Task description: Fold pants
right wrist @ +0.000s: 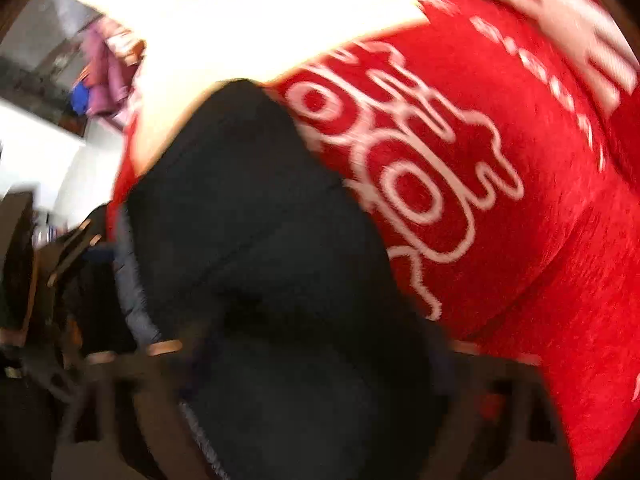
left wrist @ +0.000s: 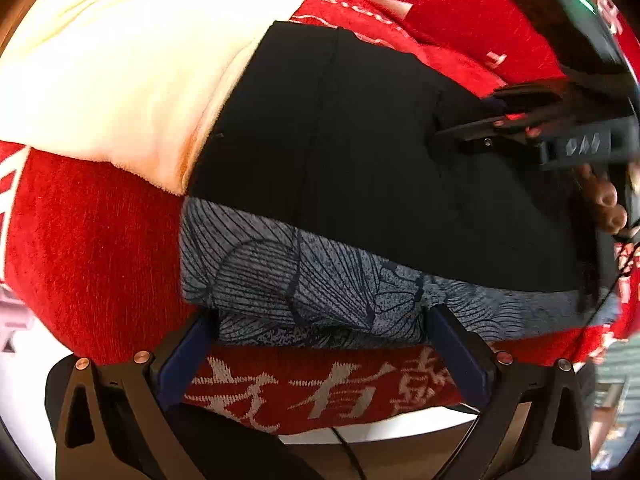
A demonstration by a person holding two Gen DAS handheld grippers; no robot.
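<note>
Gaping left gripper [left wrist: 320, 320] at grey cloth [left wrist: 304, 272], right gripper [left wrist: 496, 120] pinching black pants [left wrist: 340, 140]

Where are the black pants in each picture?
Left wrist view: black pants fill the middle, lying over a grey patterned cloth.
Right wrist view: black pants run from centre to bottom, blurred.
Shared landmark: cream cloth at upper left, touching the pants.
</note>
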